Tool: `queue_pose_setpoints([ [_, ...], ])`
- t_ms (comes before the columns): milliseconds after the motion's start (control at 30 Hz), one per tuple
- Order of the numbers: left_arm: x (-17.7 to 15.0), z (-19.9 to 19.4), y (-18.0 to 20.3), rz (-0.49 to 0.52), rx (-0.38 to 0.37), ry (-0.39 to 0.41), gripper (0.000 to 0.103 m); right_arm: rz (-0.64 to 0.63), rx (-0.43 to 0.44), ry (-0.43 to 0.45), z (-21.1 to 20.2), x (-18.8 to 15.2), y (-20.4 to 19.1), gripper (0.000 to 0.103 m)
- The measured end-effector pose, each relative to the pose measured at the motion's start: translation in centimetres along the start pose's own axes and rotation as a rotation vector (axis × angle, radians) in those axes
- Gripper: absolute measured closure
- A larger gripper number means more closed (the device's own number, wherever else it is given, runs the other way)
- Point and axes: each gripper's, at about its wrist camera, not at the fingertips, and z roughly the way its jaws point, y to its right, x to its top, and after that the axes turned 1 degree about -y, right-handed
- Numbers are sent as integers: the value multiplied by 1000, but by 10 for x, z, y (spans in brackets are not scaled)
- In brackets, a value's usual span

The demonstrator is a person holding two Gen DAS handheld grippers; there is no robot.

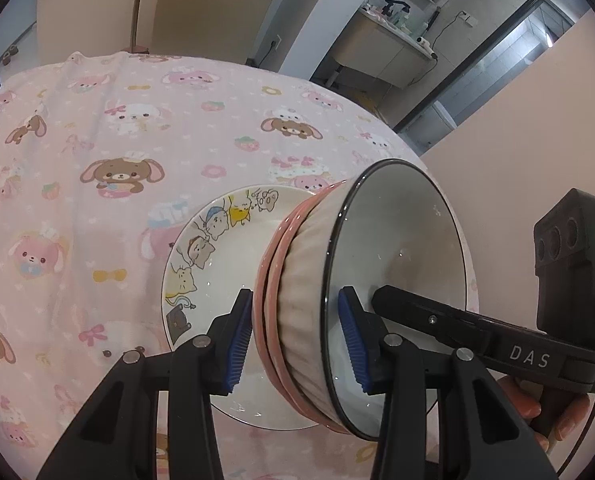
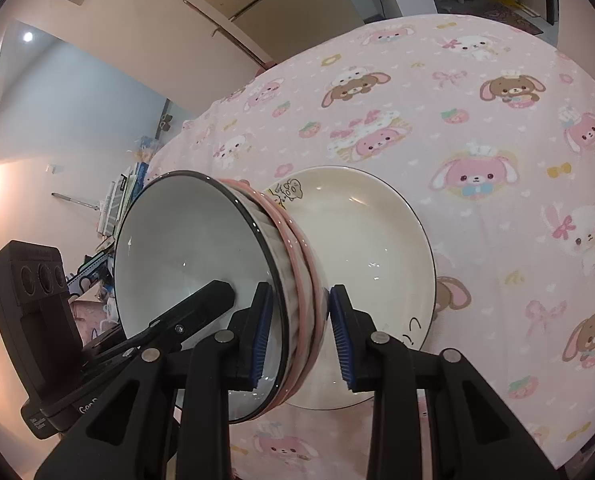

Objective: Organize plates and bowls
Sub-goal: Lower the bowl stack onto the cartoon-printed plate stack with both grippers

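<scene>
Table under a pink cotton cloth printed with cartoon rabbits; cloth is soft and may slide under crockery.

Largest piece: round white ceramic plate with cartoon cats drawn round its rim, lying flat on the cloth directly beneath the stack. Glazed, stiff, brittle; low rim gives little to pinch.

Held above it, tipped so the mouth faces sideways: a nested stack of bowls. Inner one is a white ribbed ceramic bowl with a thin black rim; outside it sit pink-rimmed ceramic bowls, apparently two.

Left gripper: jaws narrowed onto the stack wall, one blue pad inside the white bowl, the other against the pink one. Right gripper: same clamp on the opposite side of the rim.

Judgement: stack is heavy for a rim pinch, glaze slippery, nested pieces could shift apart. Keeping both clamps across all walls together, well opposite each other, looks safest; set down gently, ceramic on ceramic chips.
</scene>
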Motion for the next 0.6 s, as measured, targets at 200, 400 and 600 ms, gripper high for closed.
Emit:
queue_pose_setpoints([
  [200, 1, 17, -8, -4, 7, -46, 58, 12, -8, -35, 15, 0, 8, 74],
  [400, 2, 30, -15, -16, 11, -61, 58, 13, -46, -47, 24, -2, 7, 74],
  [600, 3, 39, -15, -13, 25, -68, 58, 27, -52, -58, 32, -1, 13, 74],
])
